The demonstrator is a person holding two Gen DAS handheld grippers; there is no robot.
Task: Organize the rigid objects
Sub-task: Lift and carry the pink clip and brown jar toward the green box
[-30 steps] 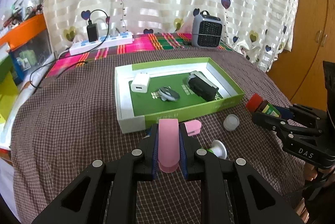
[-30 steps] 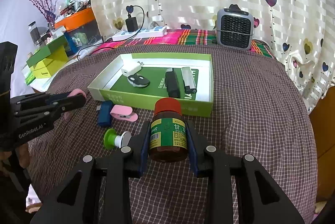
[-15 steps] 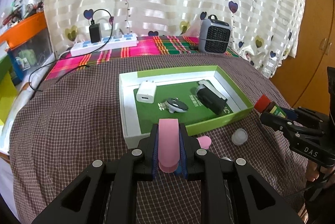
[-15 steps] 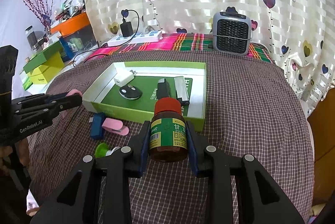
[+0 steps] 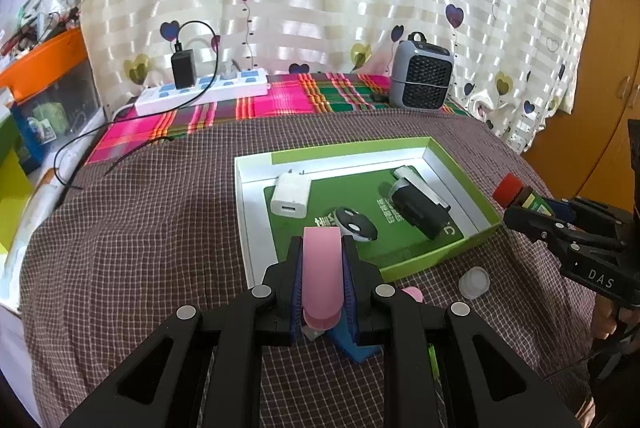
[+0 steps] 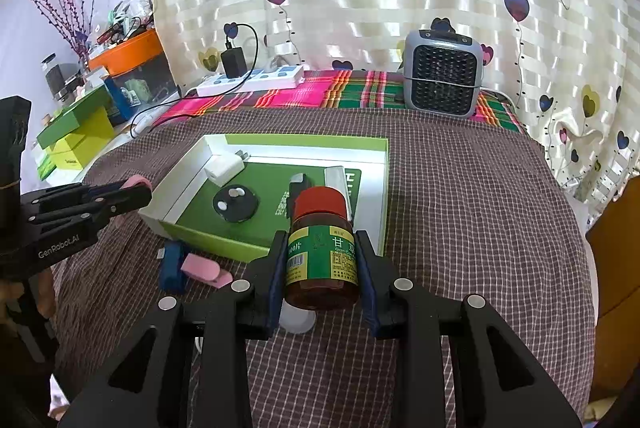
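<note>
My left gripper [image 5: 322, 248] is shut on a pink flat piece [image 5: 321, 276], held above the near wall of the green box [image 5: 440, 260]. My right gripper [image 6: 322, 252] is shut on a brown pill bottle [image 6: 322, 260] with a red cap, held over the box's near right corner [image 6: 382, 244]. The box holds a white charger [image 5: 291, 195], a black round key fob [image 5: 356, 224] and a black and silver device [image 5: 420, 205]. A blue and pink piece [image 6: 188, 268] lies on the cloth in front of the box.
A white cap [image 5: 474, 282] lies on the checked cloth right of the box. A grey heater [image 6: 442, 79] and a white power strip [image 5: 202, 93] with a black plug stand at the back. Stacked boxes [image 6: 76, 135] are at the left.
Both grippers moved forward toward the green box with their loads still held. The box now sits nearer and lower in both views.
</note>
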